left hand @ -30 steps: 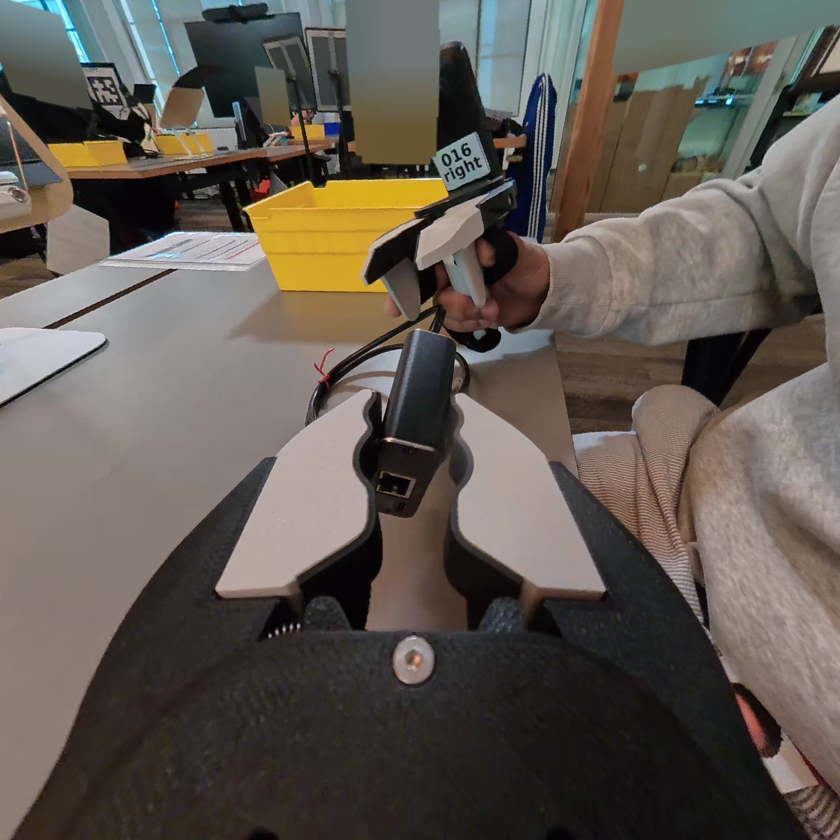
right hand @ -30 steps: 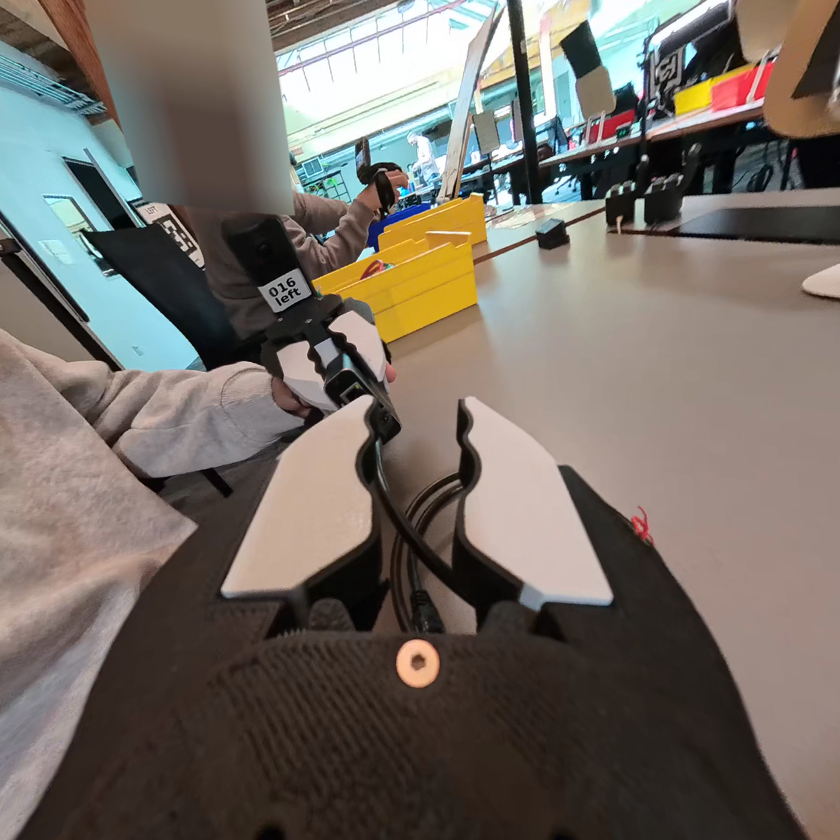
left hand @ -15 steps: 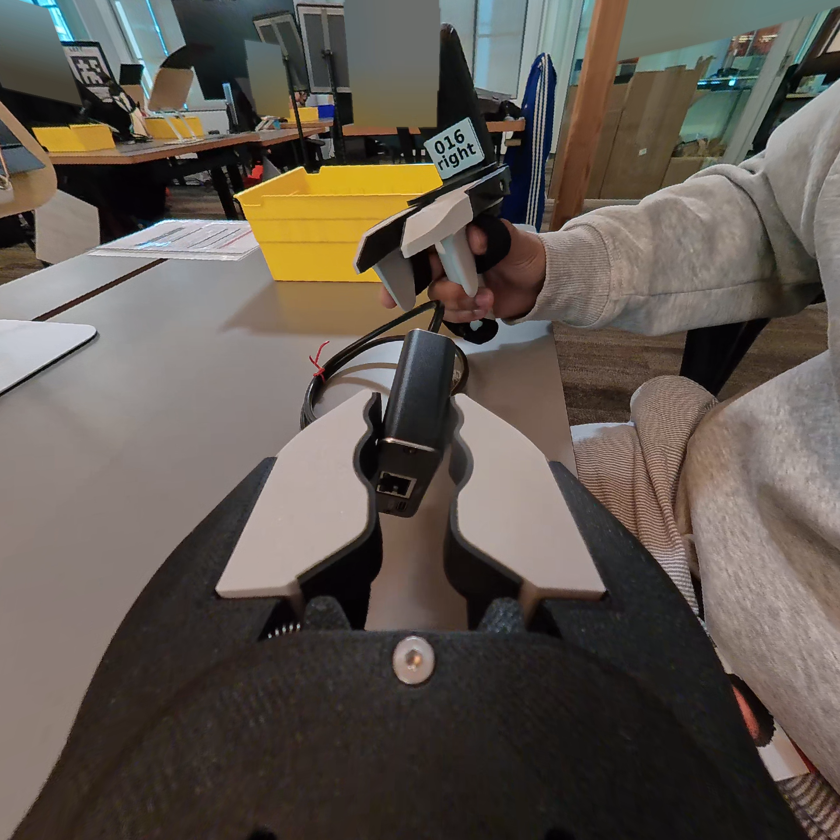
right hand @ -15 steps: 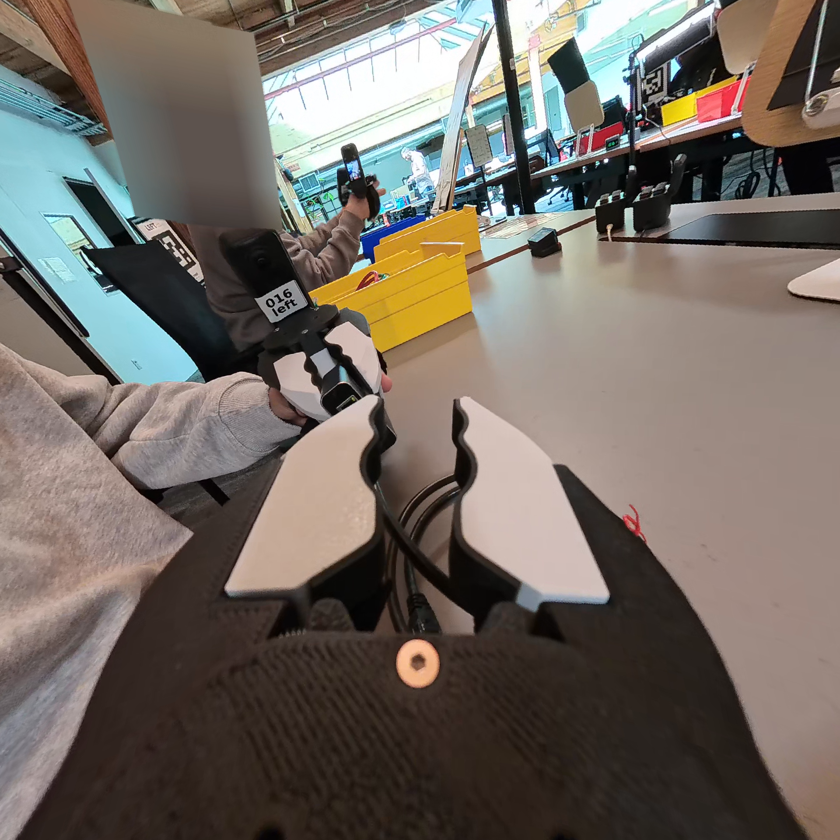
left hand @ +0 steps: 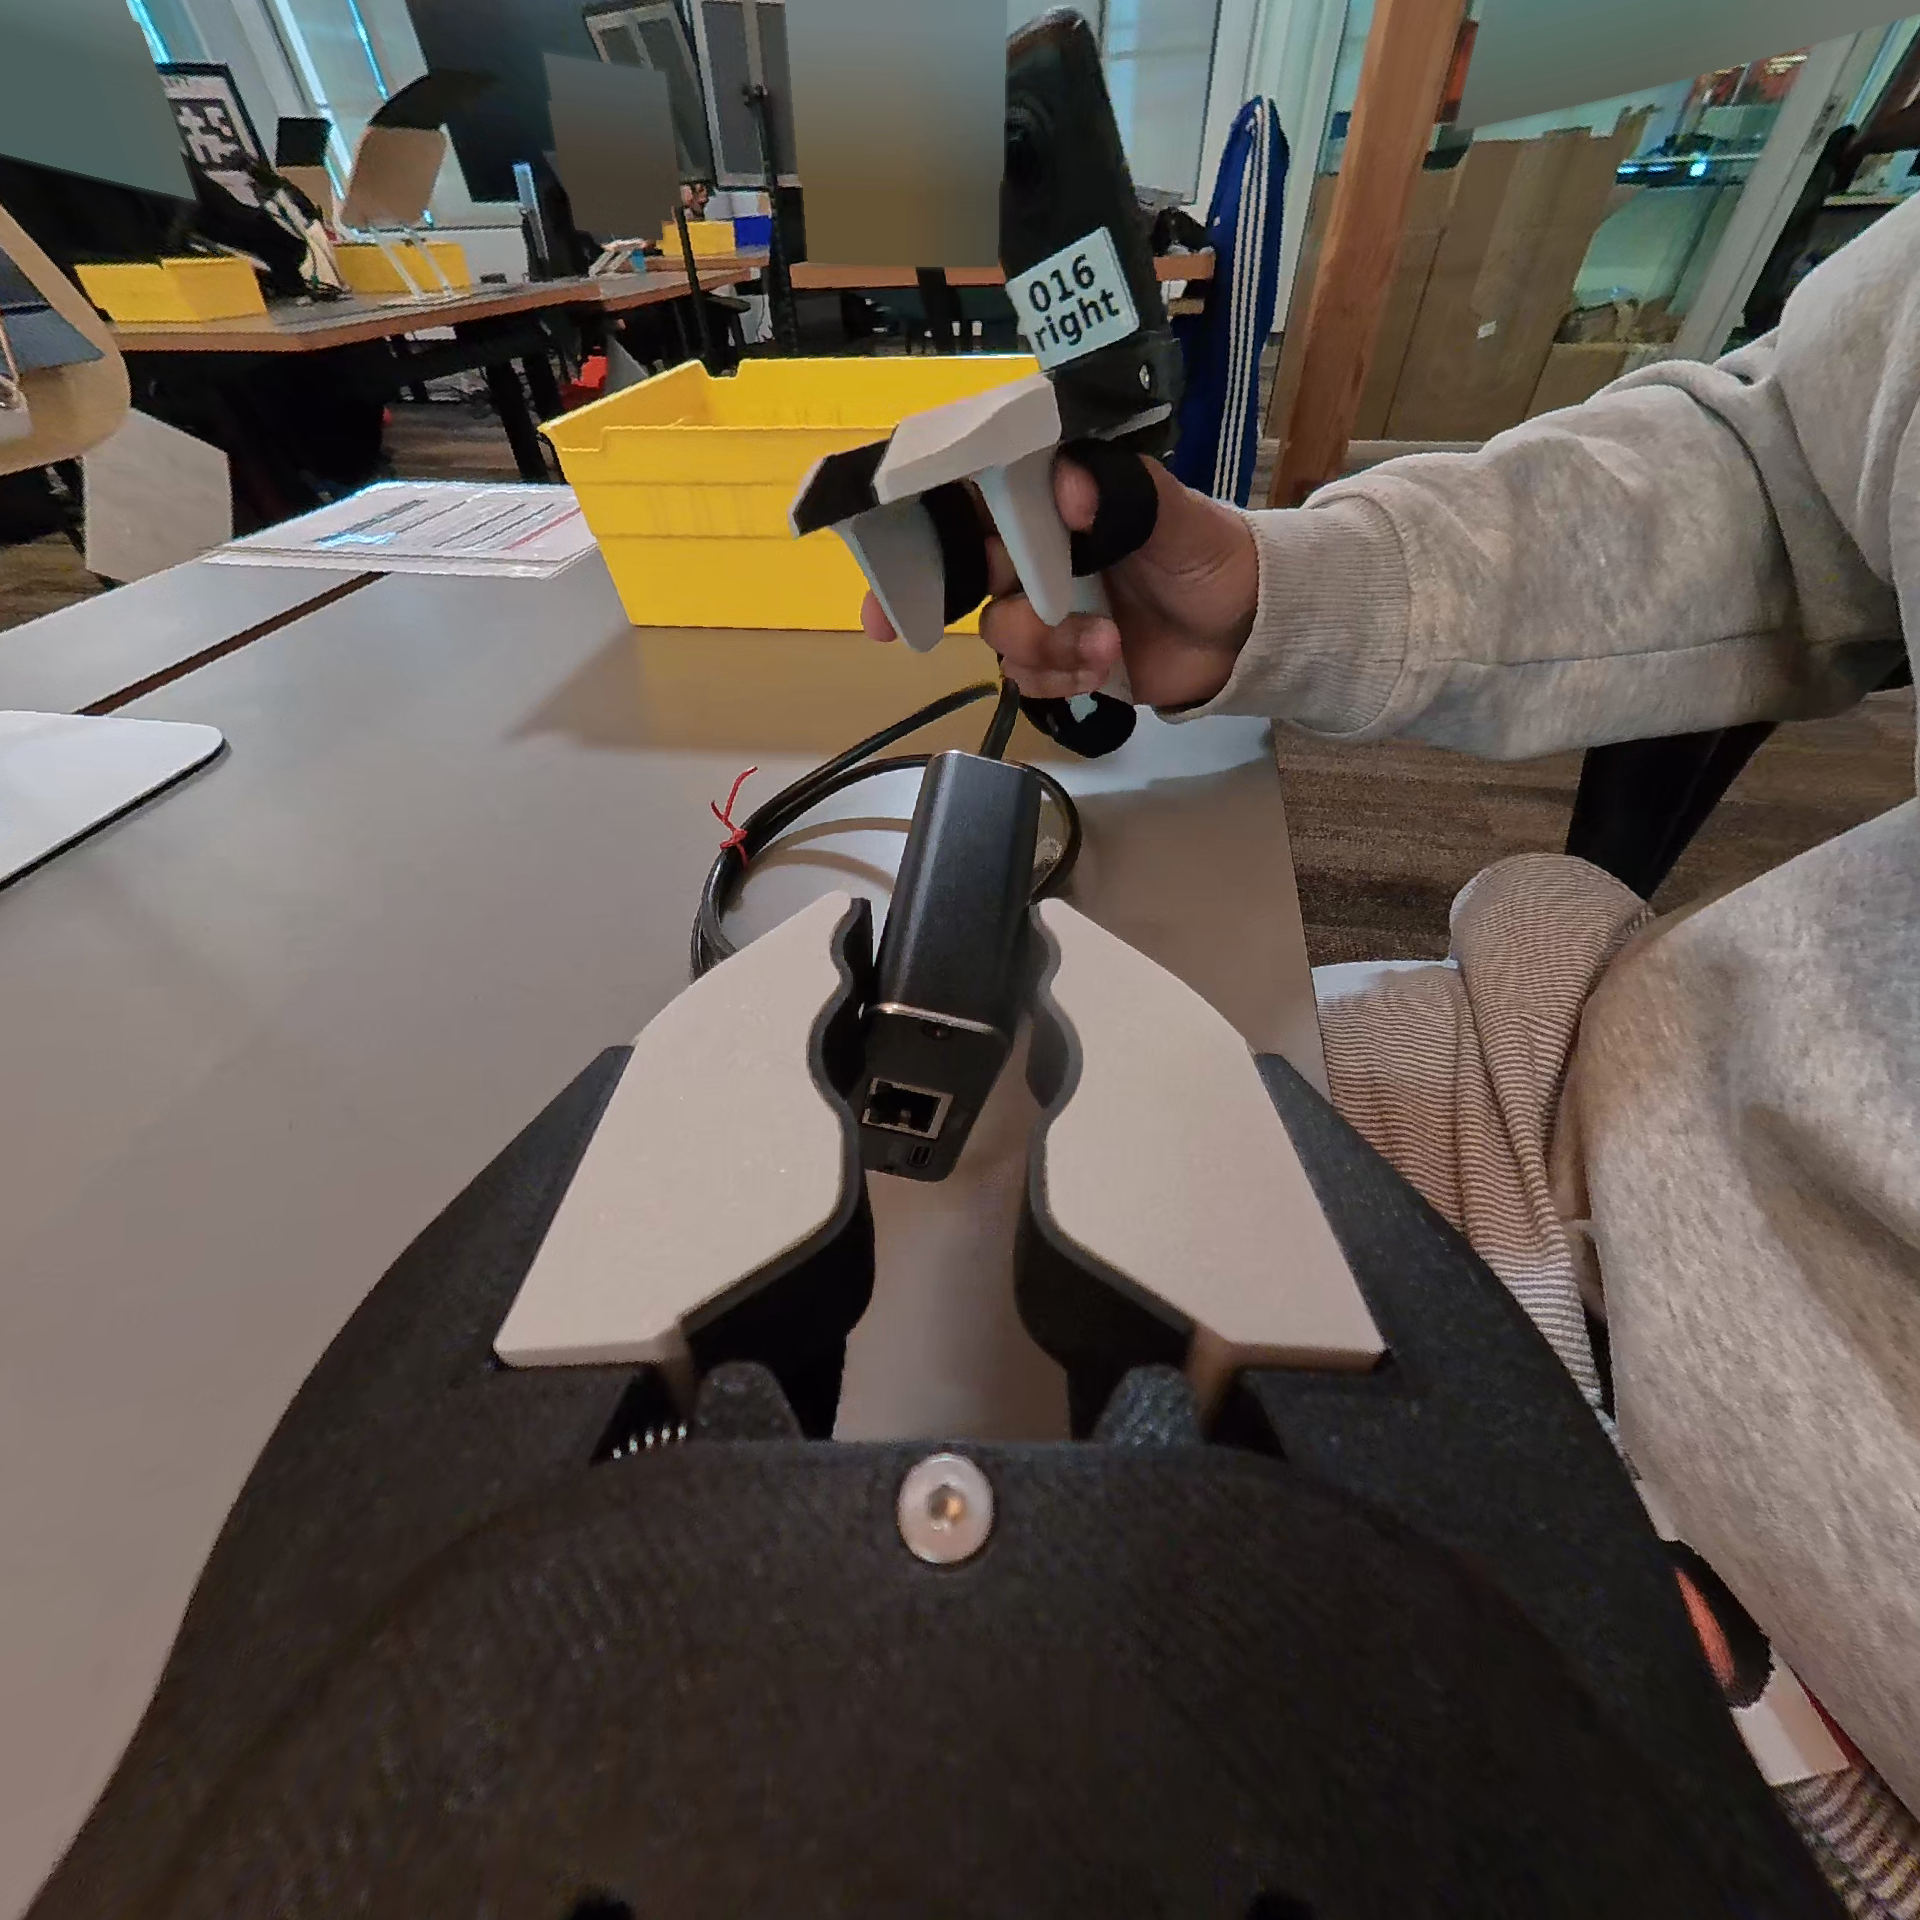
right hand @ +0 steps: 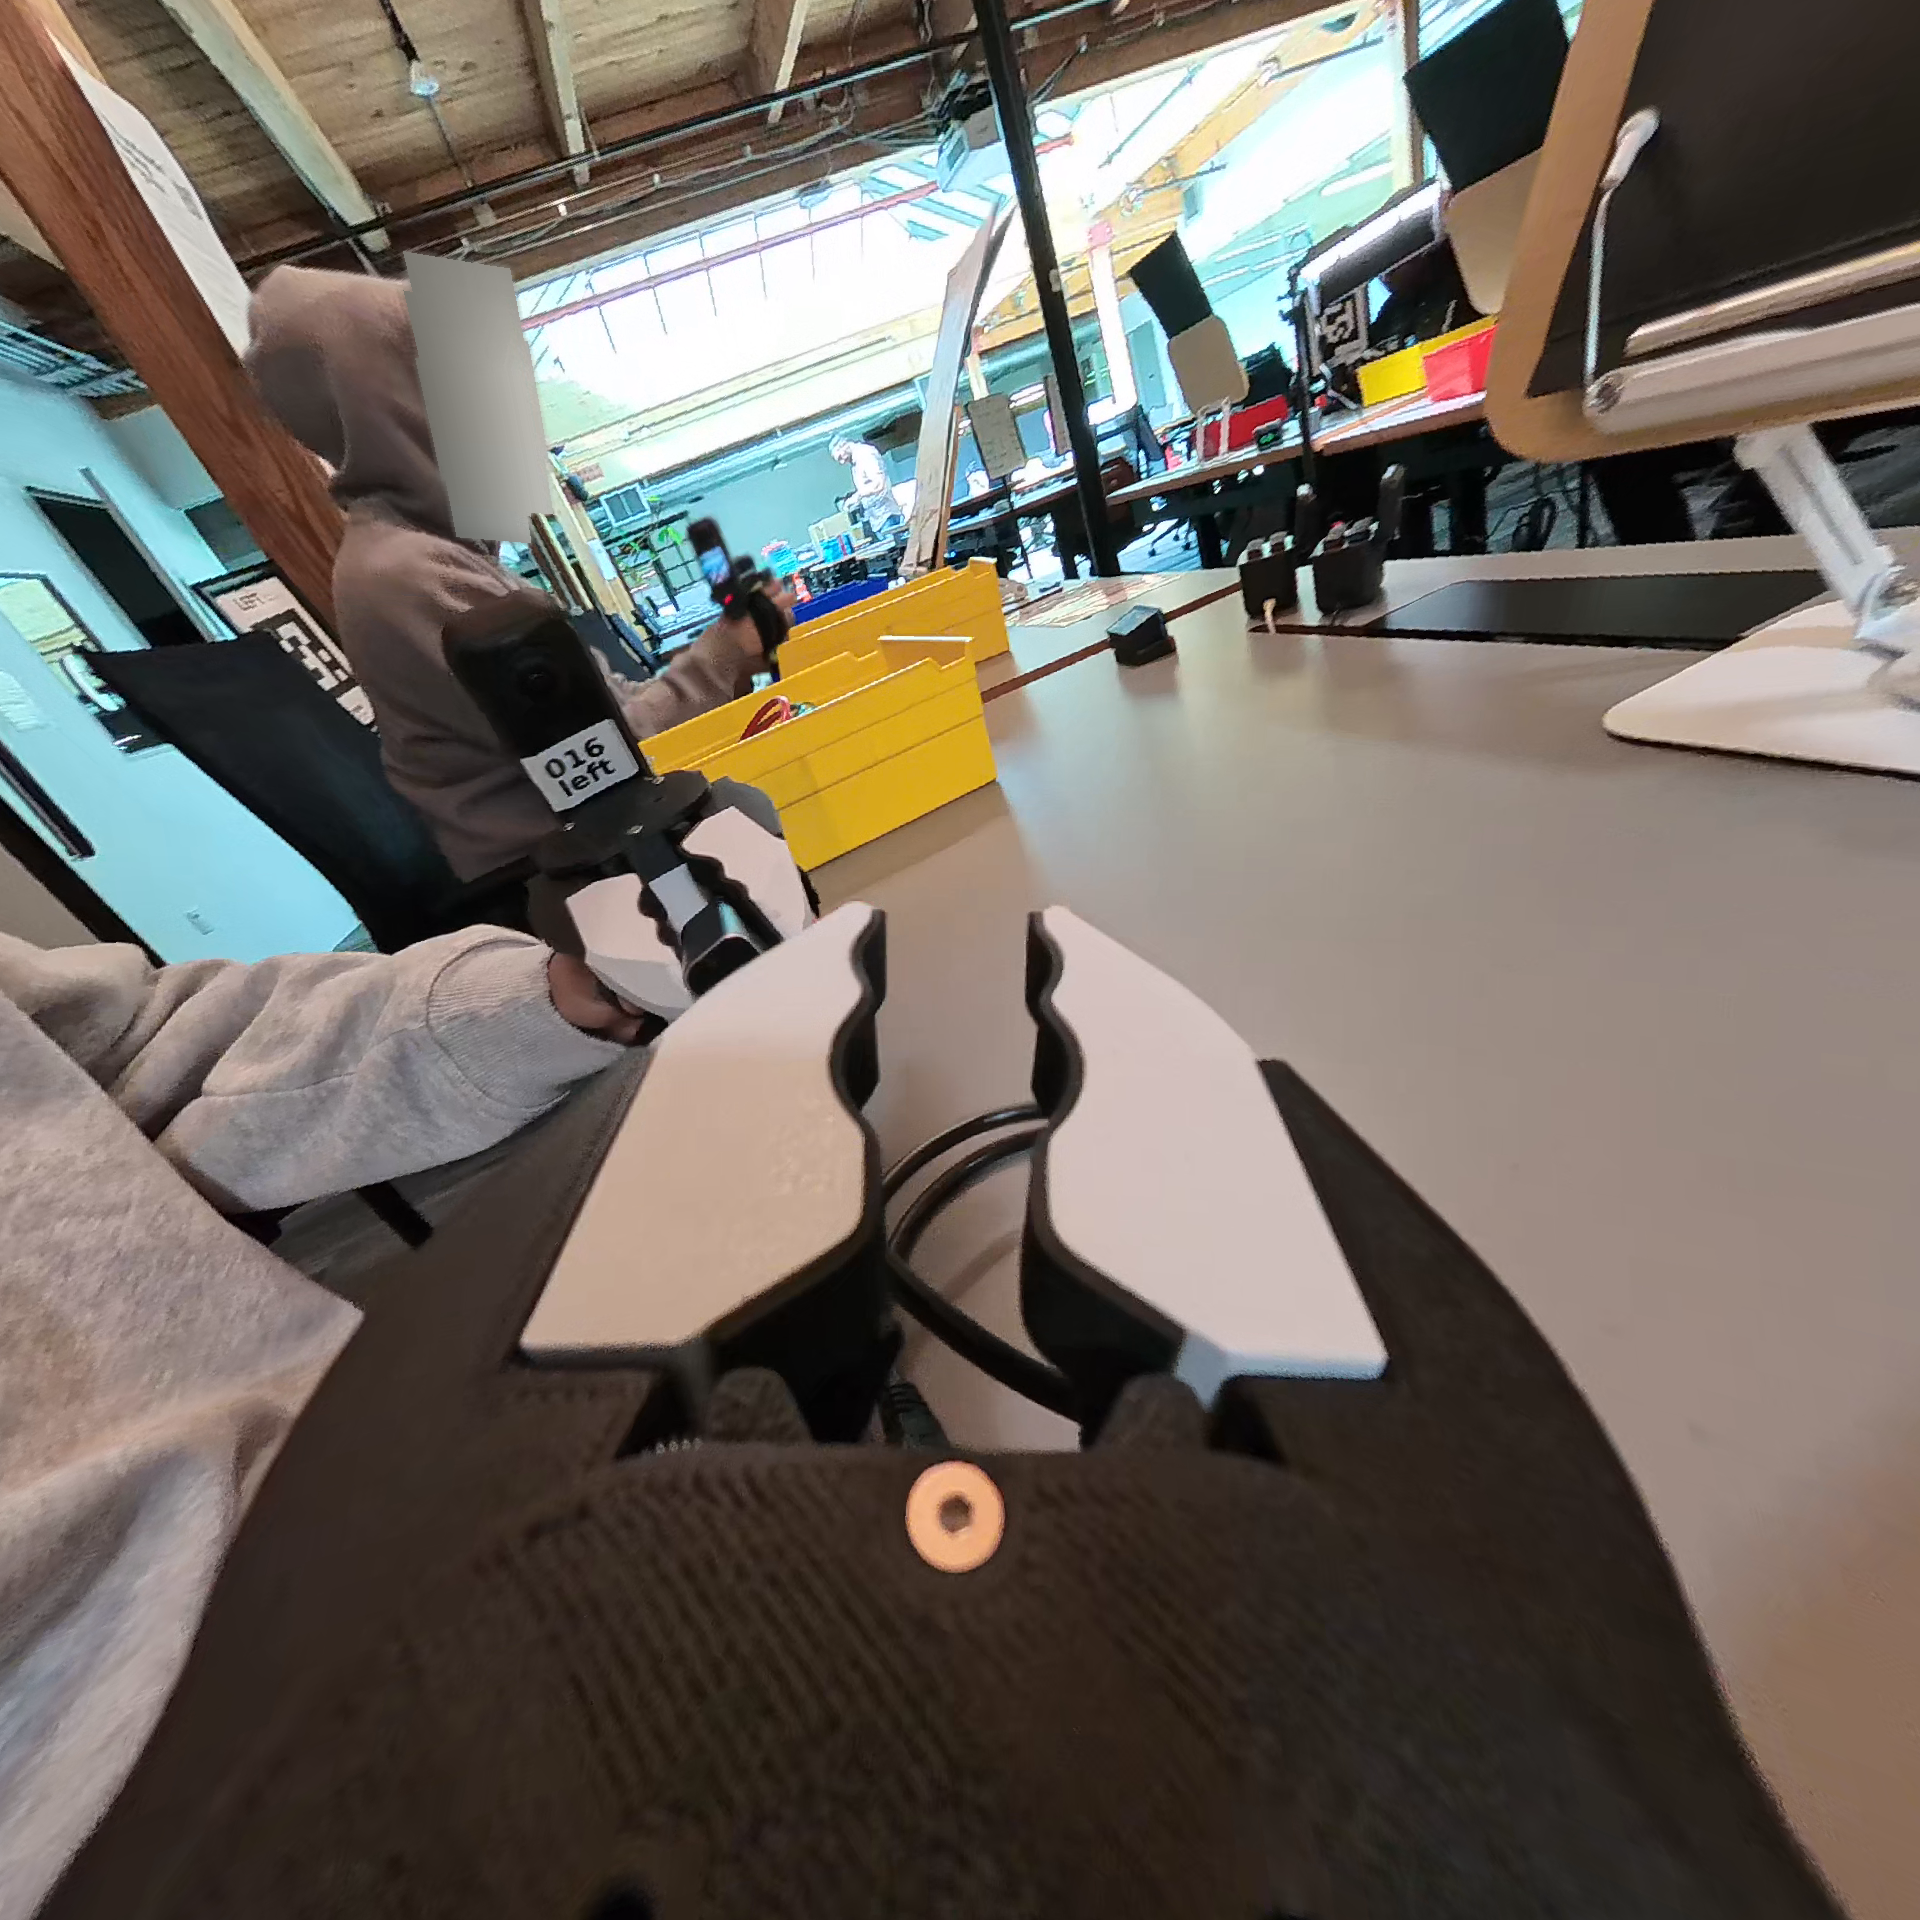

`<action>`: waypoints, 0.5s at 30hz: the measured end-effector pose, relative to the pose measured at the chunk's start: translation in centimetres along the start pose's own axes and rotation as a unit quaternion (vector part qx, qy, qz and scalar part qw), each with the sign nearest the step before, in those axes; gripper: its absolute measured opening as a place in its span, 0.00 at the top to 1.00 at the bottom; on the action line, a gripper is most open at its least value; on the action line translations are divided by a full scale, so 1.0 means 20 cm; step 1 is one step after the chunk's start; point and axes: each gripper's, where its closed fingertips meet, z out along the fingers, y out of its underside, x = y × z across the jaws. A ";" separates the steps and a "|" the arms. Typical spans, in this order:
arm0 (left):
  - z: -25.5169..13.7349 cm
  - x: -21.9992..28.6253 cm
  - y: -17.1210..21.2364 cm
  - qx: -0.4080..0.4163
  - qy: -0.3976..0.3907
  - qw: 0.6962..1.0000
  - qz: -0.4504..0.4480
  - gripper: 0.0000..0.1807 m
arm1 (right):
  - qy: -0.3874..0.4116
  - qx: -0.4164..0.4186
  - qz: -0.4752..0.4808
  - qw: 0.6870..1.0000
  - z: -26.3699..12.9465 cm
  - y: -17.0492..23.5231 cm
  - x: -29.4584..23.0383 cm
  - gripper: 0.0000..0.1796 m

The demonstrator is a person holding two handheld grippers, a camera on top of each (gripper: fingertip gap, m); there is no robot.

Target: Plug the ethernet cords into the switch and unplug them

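The small black switch (left hand: 951,977), a slim adapter-like box, is clamped between the fingers of the left gripper (left hand: 948,940) and is held above the grey table (left hand: 364,831), with its empty ethernet port turned toward the camera; the right gripper (right hand: 956,997) is seen with its fingers apart and nothing between them, raised over the coiled black cord (left hand: 790,821), which lies on the table just behind the switch; so the step in hand is judged to be the fetching of a plug, not yet the plugging; for the next move the plug end must be found and gripped squarely, then brought in line with the port. The plug itself is hard to make out; only a dark connector end (right hand: 914,1418) is glimpsed low between the right fingers, and its kind cannot be told; whether the cable leaving the far end of the switch belongs to the coil is hidden by the switch body.
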 end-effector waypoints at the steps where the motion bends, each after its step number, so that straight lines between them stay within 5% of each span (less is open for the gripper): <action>1: 0.00 0.00 0.00 -0.002 -0.004 1.000 0.000 0.85 | 0.005 0.004 -0.002 1.000 -0.01 -0.01 0.01 0.86; 15: -0.01 -0.11 0.07 -0.052 -0.087 0.995 0.023 0.86 | 0.038 -0.031 -0.148 0.988 0.16 -0.09 -0.12 0.87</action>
